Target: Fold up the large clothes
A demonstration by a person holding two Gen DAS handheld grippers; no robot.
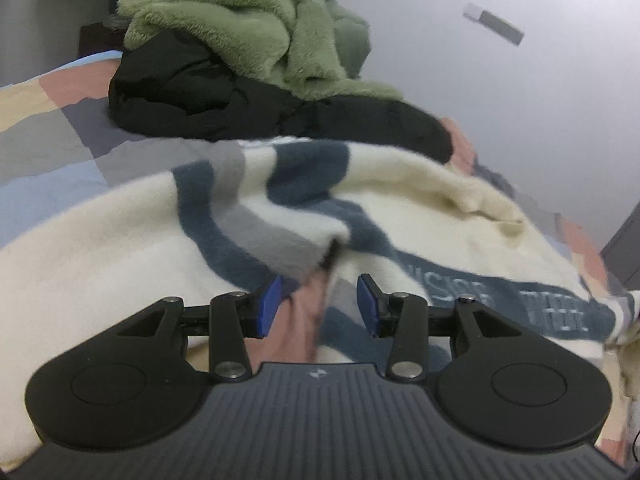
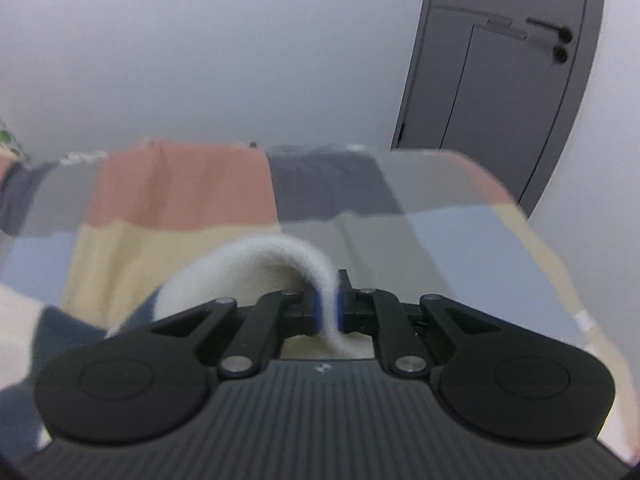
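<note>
1 cream sweater point(image 1: 120, 248) | right claw point(image 2: 329, 304) clamps hem | left claw point(image 1: 320, 300) agape

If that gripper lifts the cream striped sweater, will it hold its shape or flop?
Probably flop: the sweater already lies in soft folds, and its edge curls limply out of the right gripper. Its fuzzy knit should grip the pads rather than slip.

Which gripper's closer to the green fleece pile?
Left, likely. The left gripper is open, facing the green fleece across the cream sweater. The right gripper, clamping cream fabric, doesn't see the fleece.
</note>
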